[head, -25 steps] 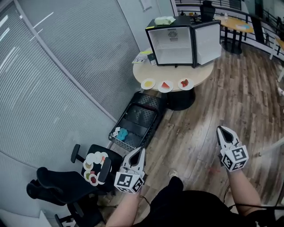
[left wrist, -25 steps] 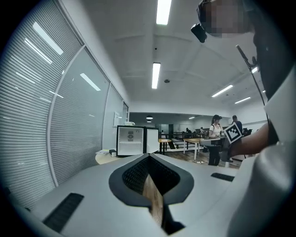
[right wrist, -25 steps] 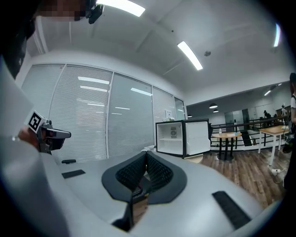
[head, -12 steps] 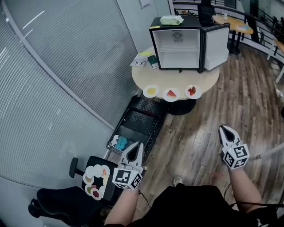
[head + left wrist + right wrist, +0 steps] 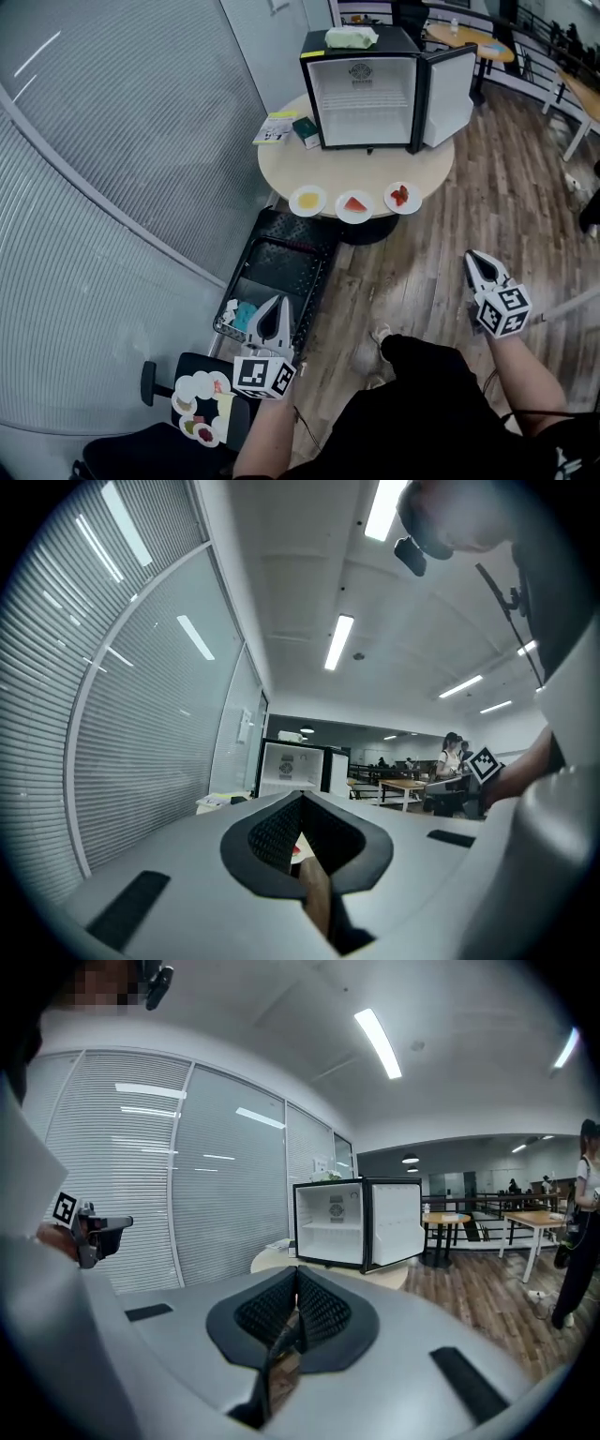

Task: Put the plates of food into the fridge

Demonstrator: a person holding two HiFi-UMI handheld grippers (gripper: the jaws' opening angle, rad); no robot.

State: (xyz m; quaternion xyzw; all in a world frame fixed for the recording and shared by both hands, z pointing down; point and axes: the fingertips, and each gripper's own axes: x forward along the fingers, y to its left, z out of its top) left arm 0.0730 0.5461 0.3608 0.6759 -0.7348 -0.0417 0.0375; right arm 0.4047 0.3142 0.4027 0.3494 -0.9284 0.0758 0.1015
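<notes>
Left claw point(image 5: 278, 304) and right claw point(image 5: 473, 257), both clenched empty, hang low, seemingly aimed toward the fridge point(image 5: 366, 89).

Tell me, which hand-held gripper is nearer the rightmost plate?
Right. The right hand-held gripper is down-right of the plate; the left hand-held gripper is farther, down-left by the floor basket.

Head view steeply down, well back from the surface point(image 5: 281, 169), both gripper views low, level, facing the fridge point(image 5: 361, 94), shared by all three.
</notes>
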